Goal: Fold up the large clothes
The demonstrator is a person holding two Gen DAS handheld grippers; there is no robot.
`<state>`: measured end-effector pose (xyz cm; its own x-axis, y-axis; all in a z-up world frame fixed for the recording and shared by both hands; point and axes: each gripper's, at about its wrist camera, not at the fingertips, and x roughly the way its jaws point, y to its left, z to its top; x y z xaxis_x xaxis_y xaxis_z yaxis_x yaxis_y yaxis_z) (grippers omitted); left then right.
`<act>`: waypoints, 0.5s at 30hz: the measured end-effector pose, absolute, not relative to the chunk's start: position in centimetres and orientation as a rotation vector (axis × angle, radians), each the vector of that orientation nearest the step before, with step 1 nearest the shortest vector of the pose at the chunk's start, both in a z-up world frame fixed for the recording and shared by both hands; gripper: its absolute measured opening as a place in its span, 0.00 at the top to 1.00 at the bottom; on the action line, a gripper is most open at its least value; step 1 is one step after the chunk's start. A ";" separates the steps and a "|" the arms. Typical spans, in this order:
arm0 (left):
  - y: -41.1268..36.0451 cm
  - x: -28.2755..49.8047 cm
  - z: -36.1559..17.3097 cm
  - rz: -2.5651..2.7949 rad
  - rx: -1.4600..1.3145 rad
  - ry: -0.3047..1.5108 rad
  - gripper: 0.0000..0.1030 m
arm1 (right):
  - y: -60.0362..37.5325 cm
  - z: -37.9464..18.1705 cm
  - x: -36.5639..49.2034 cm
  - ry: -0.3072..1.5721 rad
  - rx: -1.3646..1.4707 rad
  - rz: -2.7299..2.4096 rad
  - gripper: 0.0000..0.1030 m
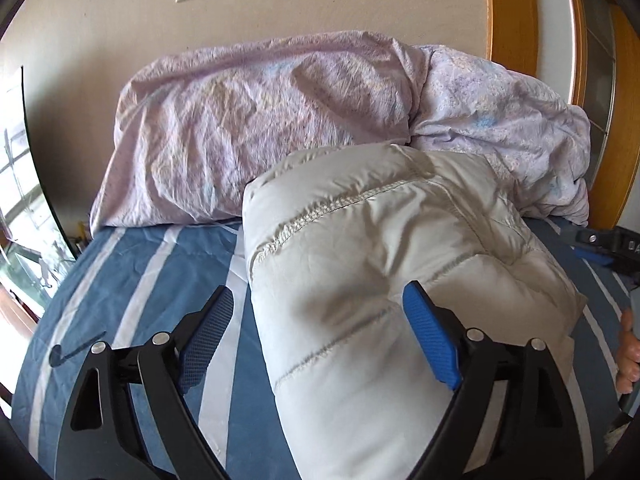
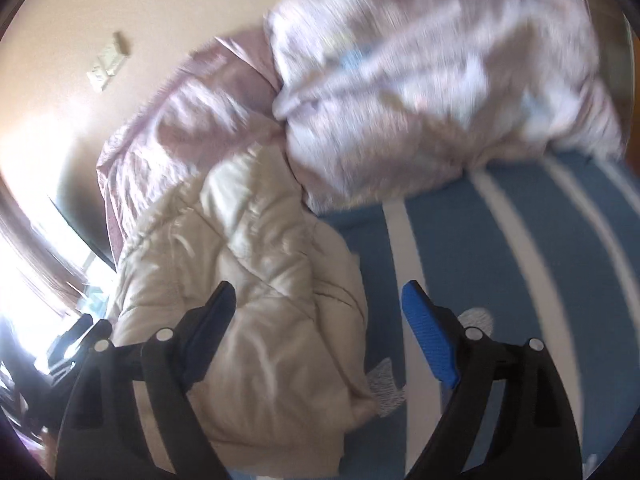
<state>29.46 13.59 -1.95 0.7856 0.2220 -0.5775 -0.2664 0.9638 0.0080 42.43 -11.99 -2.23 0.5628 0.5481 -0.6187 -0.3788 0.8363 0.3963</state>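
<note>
A white quilted puffer jacket [image 1: 380, 264] lies folded in a thick bundle on the blue striped bed sheet [image 1: 168, 280]. My left gripper [image 1: 318, 300] is open just above its left part, jaws wide, holding nothing. In the right wrist view the jacket [image 2: 248, 272] lies to the left, blurred. My right gripper [image 2: 318, 300] is open over the jacket's right edge and the sheet [image 2: 500, 248], holding nothing.
A crumpled lilac duvet [image 1: 280, 120] is piled along the wall behind the jacket; it also shows in the right wrist view [image 2: 420, 80]. A wooden headboard [image 1: 512, 12] stands at the right. A window [image 1: 20, 200] is at the left. A hand [image 1: 628, 352] and the other gripper's body [image 1: 608, 244] show at the right edge.
</note>
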 end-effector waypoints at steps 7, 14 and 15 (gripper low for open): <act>11.7 28.7 -1.2 0.268 -0.074 0.627 0.14 | -8.9 -0.5 37.9 0.656 0.033 0.594 0.41; 10.0 28.3 -1.4 0.242 -0.073 0.628 0.14 | -8.1 -0.9 36.7 0.647 -0.029 0.584 0.61; 9.8 28.3 -1.4 0.239 -0.073 0.627 0.14 | -7.9 -1.2 36.8 0.644 -0.036 0.582 0.62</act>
